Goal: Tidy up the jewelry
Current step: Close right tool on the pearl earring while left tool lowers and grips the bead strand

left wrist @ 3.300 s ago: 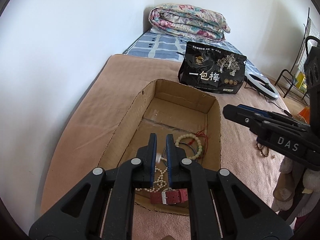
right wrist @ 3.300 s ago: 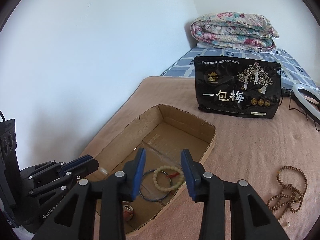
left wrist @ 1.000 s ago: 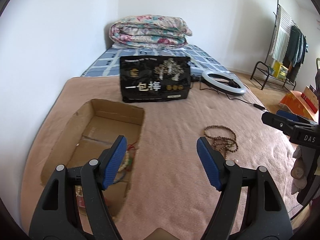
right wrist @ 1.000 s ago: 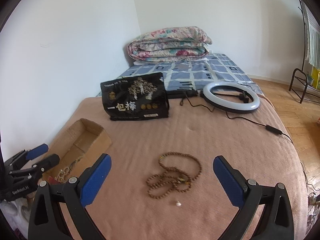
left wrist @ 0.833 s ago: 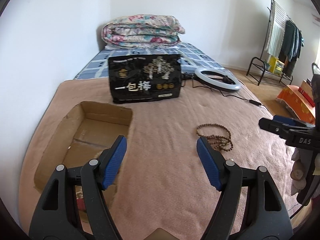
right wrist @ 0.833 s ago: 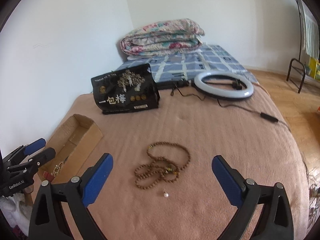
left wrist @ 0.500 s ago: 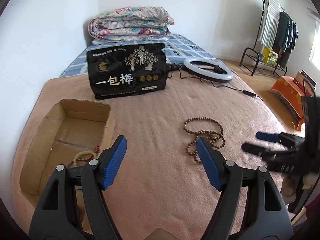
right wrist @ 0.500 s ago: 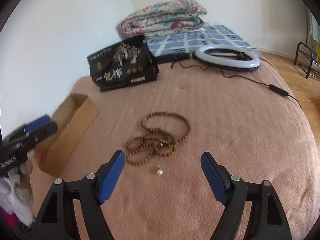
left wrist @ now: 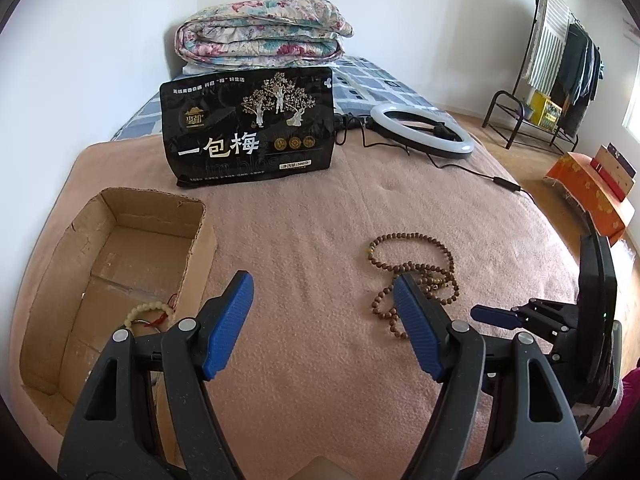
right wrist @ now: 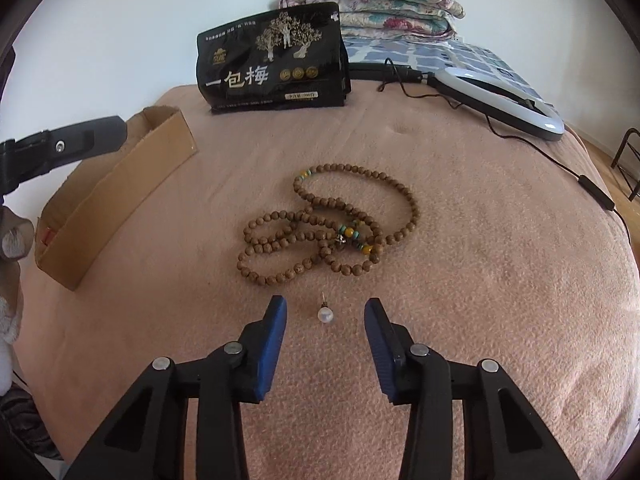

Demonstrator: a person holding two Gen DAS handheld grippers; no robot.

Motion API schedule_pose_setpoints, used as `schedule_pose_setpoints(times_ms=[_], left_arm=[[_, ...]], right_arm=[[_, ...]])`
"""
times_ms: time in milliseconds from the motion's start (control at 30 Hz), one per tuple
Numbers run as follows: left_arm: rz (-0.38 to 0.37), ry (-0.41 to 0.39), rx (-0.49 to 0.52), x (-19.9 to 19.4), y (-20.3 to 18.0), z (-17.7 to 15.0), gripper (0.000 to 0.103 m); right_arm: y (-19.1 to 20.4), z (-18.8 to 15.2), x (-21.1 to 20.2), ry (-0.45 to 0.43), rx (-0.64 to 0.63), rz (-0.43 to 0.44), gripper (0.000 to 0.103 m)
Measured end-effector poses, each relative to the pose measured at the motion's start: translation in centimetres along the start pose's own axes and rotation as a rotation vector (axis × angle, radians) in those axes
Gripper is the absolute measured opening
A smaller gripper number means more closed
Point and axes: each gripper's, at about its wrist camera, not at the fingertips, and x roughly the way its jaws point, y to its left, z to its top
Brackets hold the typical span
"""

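A small pearl stud earring [right wrist: 325, 313] lies on the pink blanket, right between the blue pads of my right gripper [right wrist: 326, 307]. Its jaws are closing and do not touch the pearl. Just beyond lies a coiled brown wooden bead necklace [right wrist: 332, 224] [left wrist: 412, 268]. My left gripper [left wrist: 324, 284] hovers open over bare blanket, between the necklace and the open cardboard box [left wrist: 52, 280]. In the box lies a pale bead bracelet [left wrist: 149, 312] with a red cord. The right gripper [left wrist: 496, 316] shows low at the right edge of the left wrist view.
A black snack bag [left wrist: 248, 128] stands behind the box, with a folded floral quilt [left wrist: 264, 36] farther back. A ring light [left wrist: 420, 132] and its cable [right wrist: 576, 172] lie at the far right of the bed. A clothes rack [left wrist: 560, 64] stands across the room.
My right gripper has dropped toward the blanket and narrowed its jaws around the pearl earring. My left gripper swung right, away from the box, staying open.
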Motion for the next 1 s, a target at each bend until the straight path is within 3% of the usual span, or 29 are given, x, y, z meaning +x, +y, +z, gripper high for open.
schedule_pose_setpoints(times_ms=[433, 567, 667, 1000], left_arm=[[-0.021, 0.037, -0.034, 2.4, -0.3, 0.4, 0.075], [-0.034, 0.049, -0.036, 3.0, -0.5, 0.3, 0.075], [-0.049, 0.073, -0.046, 3.9, -0.7, 0.1, 0.075], [-0.207, 0.221, -0.195, 8.1, -0.6, -0.2, 0.075]], right_arm=[[-0.4, 0.0, 1.6, 0.027, -0.037, -0.011, 0.029], [-0.5, 0.0, 1.6, 0.035, -0.072, -0.053, 0.017], [-1.1, 0.0, 1.5, 0.035, -0.058, -0.067, 0.013], [-3.8, 0.1, 1.1, 0.04, -0.036, -0.11, 0.009]])
